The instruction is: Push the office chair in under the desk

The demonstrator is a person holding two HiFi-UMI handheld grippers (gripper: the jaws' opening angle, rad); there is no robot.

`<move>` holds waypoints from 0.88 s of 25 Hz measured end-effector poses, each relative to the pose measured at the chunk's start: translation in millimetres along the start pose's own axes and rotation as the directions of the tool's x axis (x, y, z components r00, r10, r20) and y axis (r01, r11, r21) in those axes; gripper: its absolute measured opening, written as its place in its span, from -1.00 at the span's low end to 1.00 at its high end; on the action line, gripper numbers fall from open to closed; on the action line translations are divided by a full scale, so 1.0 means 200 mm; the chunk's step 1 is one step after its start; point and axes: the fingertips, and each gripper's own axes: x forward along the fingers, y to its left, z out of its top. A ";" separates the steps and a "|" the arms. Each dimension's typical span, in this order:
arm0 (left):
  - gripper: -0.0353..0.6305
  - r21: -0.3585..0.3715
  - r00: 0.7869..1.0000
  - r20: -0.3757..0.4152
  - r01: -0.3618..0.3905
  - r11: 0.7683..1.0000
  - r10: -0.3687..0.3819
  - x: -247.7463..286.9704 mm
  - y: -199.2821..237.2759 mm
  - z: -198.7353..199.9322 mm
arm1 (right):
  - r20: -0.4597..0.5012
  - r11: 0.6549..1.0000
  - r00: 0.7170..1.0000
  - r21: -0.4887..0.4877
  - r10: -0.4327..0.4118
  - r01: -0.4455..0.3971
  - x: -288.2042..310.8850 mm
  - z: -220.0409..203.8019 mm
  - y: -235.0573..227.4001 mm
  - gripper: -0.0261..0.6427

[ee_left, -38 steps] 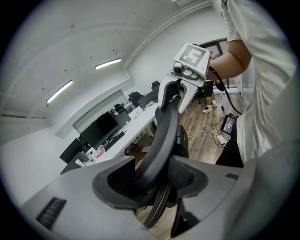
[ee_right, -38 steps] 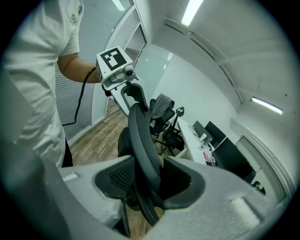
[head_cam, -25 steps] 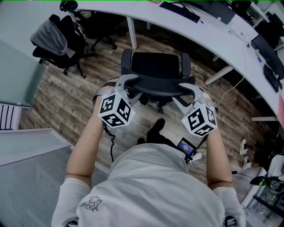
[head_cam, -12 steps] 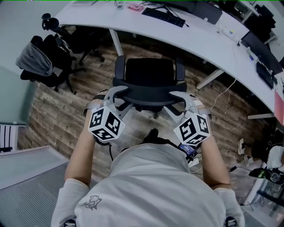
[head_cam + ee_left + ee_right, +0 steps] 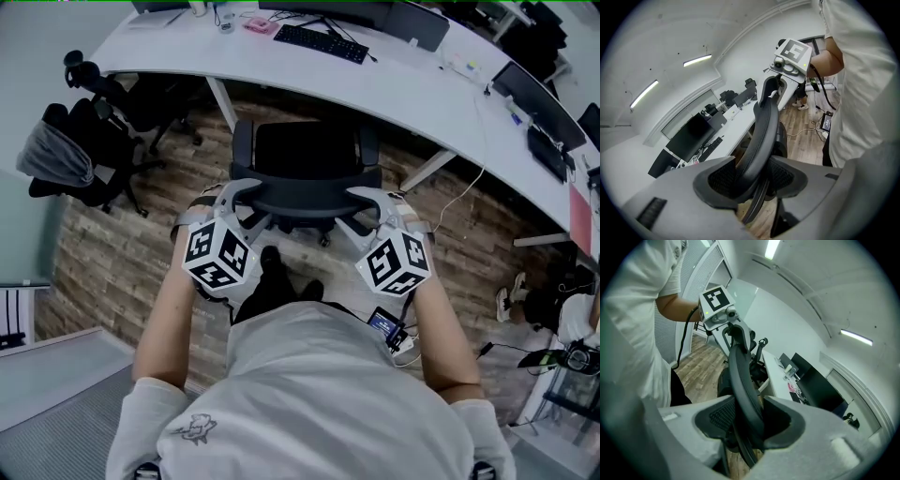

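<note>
A long white desk curves across the wood floor. The black office chair stands just short of its near edge, seat facing the desk and not yet under it, in line with a keyboard toward the far edge. Behind the chair, the left gripper and right gripper are each clamped on the backrest's top rim, one at either end.
</note>
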 end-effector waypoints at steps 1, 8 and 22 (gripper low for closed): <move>-0.30 0.004 1.000 0.000 0.001 1.000 -0.001 0.02 0.03 0.00 | -0.002 1.000 1.000 0.002 -0.004 0.004 0.02 -0.01 -0.03 -0.39; -0.30 0.032 1.000 0.025 0.005 0.999 -0.006 0.18 0.23 0.02 | -0.032 0.999 0.999 0.026 -0.029 0.030 0.13 -0.05 -0.22 -0.39; -0.29 0.103 0.996 0.056 0.063 0.993 -0.069 0.39 0.69 -0.08 | -0.088 0.993 0.993 0.088 -0.075 0.083 0.43 0.03 -0.54 -0.40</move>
